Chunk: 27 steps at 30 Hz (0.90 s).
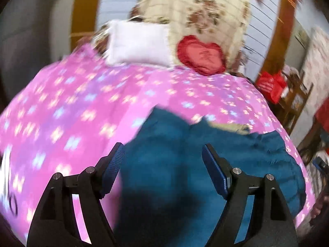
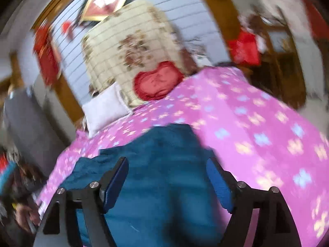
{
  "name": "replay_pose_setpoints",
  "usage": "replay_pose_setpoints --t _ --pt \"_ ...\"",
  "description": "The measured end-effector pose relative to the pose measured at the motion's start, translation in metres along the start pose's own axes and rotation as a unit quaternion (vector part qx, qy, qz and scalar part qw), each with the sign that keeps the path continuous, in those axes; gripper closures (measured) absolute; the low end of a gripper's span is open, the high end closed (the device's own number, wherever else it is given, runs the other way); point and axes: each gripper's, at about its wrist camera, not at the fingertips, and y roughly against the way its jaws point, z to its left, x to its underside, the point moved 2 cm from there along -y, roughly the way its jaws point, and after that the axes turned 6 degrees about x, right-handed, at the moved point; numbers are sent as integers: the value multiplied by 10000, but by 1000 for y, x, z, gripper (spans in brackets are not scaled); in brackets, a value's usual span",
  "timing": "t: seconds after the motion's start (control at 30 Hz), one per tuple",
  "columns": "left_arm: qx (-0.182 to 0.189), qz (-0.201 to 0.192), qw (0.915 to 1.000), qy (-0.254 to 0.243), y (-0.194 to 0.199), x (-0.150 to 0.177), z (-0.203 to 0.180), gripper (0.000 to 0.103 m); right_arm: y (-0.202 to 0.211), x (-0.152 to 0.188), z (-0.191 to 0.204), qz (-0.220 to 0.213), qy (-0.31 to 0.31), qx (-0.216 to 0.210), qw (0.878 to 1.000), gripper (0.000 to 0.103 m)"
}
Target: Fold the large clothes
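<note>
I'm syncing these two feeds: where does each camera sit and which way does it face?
Left wrist: on the left gripper, jaws open, over the teal garment, facing the headboard.
Right wrist: on the right gripper, jaws open, facing the same way.
Shared: garment, pink bedspread, heart pillow, white pillow.

Both views: bright, even indoor light, source unclear. Heavy motion blur throughout, strongest on pink floral bedspread point(image 1: 72, 107) and background. Dark shadow on teal garment point(image 1: 164, 185) near lens. Strong fisheye bending, black vignette at corners.
</note>
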Motion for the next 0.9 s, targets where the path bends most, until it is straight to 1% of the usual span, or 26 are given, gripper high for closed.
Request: replay_pose_setpoints --t 0.03,0.07,0.1,0.13,0.17,0.2,0.23,0.27,0.3,0.33,0.37,0.4,0.43,0.47,0.5,0.53,0.63,0.7,0.73,0.77,0.8,0.87,0.9 --pt "42 -5 9999 -100 -11 -7 -7 25 -21 -7 33 294 562 -41 9980 27" --pt "43 -7 9996 -280 -31 -15 -22 25 -42 -10 62 616 1071 -111 9923 27" --pt "20 1 9992 -397 -43 -15 -28 25 -64 -10 89 960 1444 -284 9844 27" --pt "-43 37 9988 -492 -55 -14 -30 25 -83 -9 107 1243 1684 -488 9766 27" --pt "-321 59 9981 -522 -73 -10 -32 25 -99 -5 122 1476 1867 -617 9693 27" --pt "-497 -1 9975 -511 -82 -4 -28 25 -122 -1 141 1657 2143 -553 9610 27" --pt "-559 -45 9972 -487 -87 0 -26 25 -139 1 149 1704 2284 -407 9577 27" --pt "-610 -22 9975 -351 -95 10 -18 25 -161 4 154 1865 2347 -340 9534 25" --pt "-627 141 9979 -108 -105 20 -7 25 -180 5 154 2032 2323 -348 9505 24" --pt "-616 237 9978 65 -111 24 3 25 -203 6 147 2225 2148 -420 9501 22" --pt "-506 285 9976 367 -115 27 15 25 -223 7 135 2350 1881 -454 9525 22" --pt "-412 226 9973 563 -114 28 23 25 -237 5 121 2350 1625 -257 9580 22" --pt "-353 167 9965 735 -114 30 29 25 -248 -2 114 2317 1447 -119 9619 26" --pt "-288 180 9957 857 -117 31 35 25 -258 -7 100 2253 1169 19 9673 37" --pt "-277 213 9956 868 -119 32 35 25 -263 -8 90 2225 990 197 9697 45" --pt "-297 230 9957 849 -120 34 34 25 -267 -11 81 2167 798 355 9723 50" --pt "-328 268 9960 783 -121 35 30 25 -253 -16 68 1924 453 484 9791 50" --pt "-349 288 9963 735 -121 35 28 24 -235 -20 60 1713 299 609 9829 50" --pt "-354 293 9963 731 -121 35 28 24 -218 -24 54 1548 199 630 9857 50" --pt "-363 312 9962 725 -122 35 28 24 -199 -27 52 1394 154 562 9885 49" --pt "-372 327 9962 715 -122 35 28 24 -176 -29 48 1311 145 512 9899 46" --pt "-375 338 9962 710 -124 34 28 24 -135 -24 36 1183 371 689 9899 25" --pt "-378 343 9962 709 -125 34 28 24 -116 -18 29 1060 515 798 9898 20"
